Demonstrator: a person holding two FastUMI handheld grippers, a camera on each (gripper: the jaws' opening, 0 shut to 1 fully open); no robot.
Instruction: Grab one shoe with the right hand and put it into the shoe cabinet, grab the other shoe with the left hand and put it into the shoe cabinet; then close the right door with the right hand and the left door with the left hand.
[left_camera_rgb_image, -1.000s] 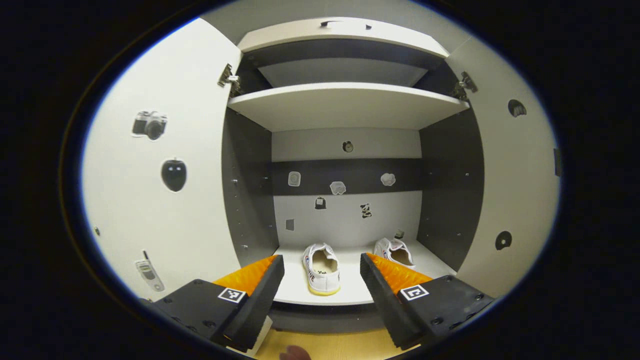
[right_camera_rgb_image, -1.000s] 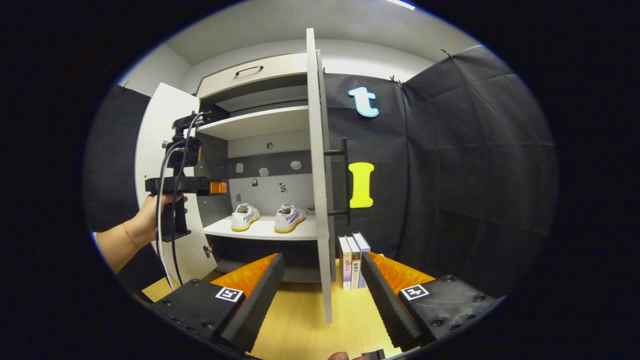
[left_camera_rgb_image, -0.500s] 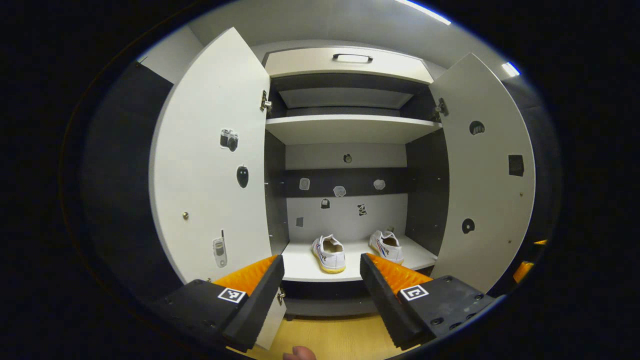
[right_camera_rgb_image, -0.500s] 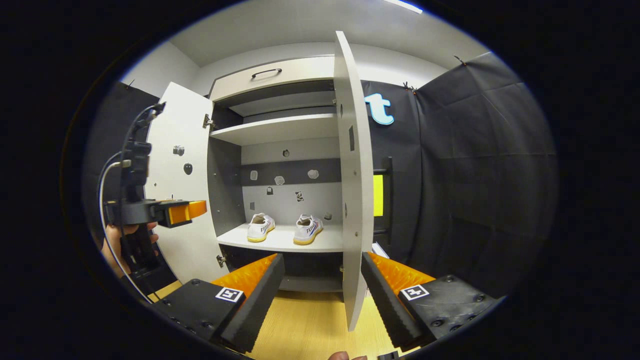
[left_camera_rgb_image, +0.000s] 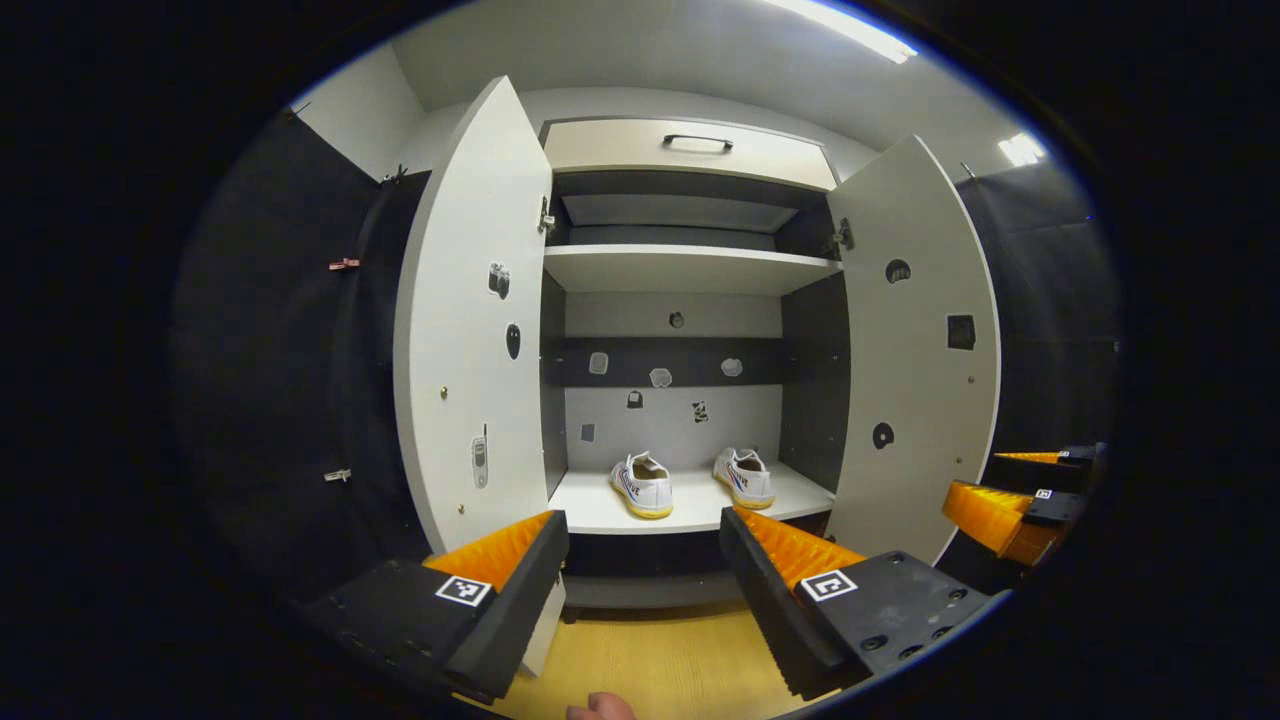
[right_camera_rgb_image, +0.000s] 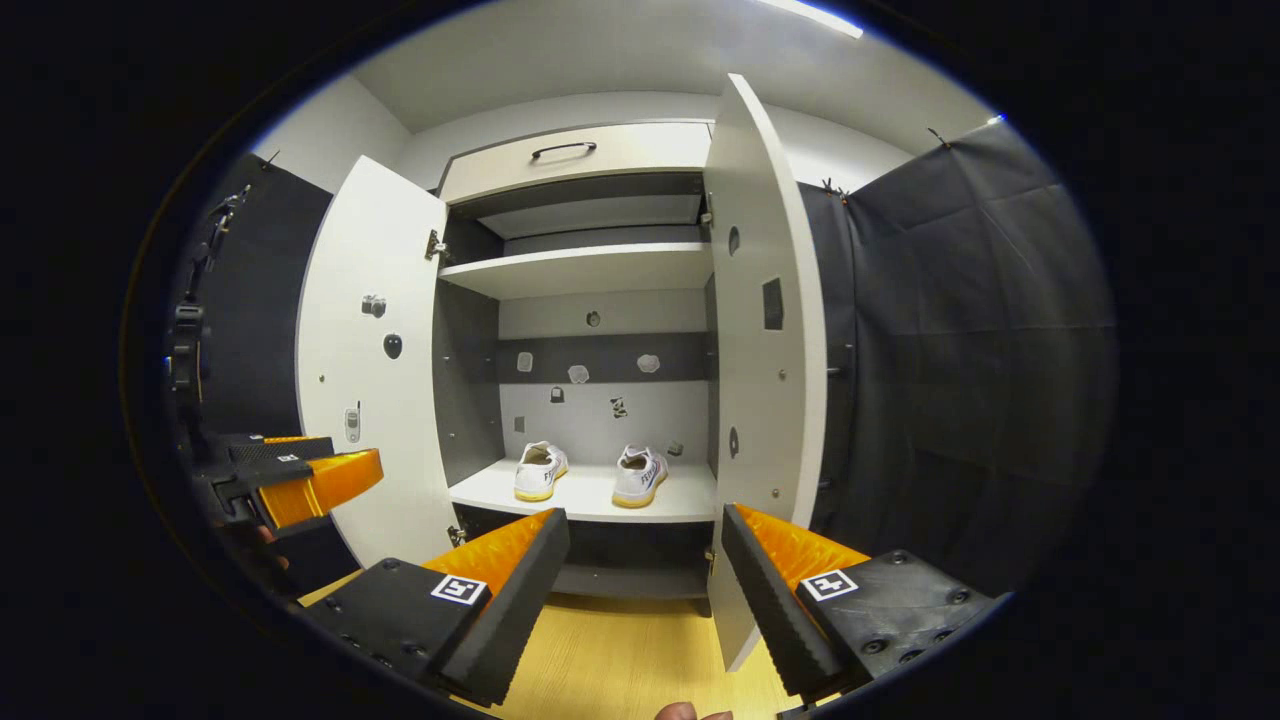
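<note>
Two white shoes with yellow soles stand side by side on the cabinet's lower shelf (left_camera_rgb_image: 600, 515): the left shoe (left_camera_rgb_image: 641, 486) (right_camera_rgb_image: 540, 471) and the right shoe (left_camera_rgb_image: 743, 477) (right_camera_rgb_image: 640, 476). Both cabinet doors hang open, the left door (left_camera_rgb_image: 470, 340) (right_camera_rgb_image: 365, 360) and the right door (left_camera_rgb_image: 915, 350) (right_camera_rgb_image: 765, 330). My left gripper (left_camera_rgb_image: 643, 580) is open, back from the cabinet over the floor; it also appears at the left edge of the right gripper view (right_camera_rgb_image: 290, 480). My right gripper (right_camera_rgb_image: 645, 580) is open and holds nothing, in front of the right door's edge; in the left gripper view it is at far right (left_camera_rgb_image: 1020, 495).
The cabinet has an upper shelf (left_camera_rgb_image: 690, 268) and a top drawer with a dark handle (left_camera_rgb_image: 697, 141). Stickers dot the back panel and both doors' inner faces. Pale wood floor (right_camera_rgb_image: 620, 660) lies in front. Black cloth walls flank the cabinet on both sides.
Both grippers have pulled back from the cabinet, so it looks smaller. The right gripper swung left, from the door's outer side and some books to its inner face. Shoes unmoved.
</note>
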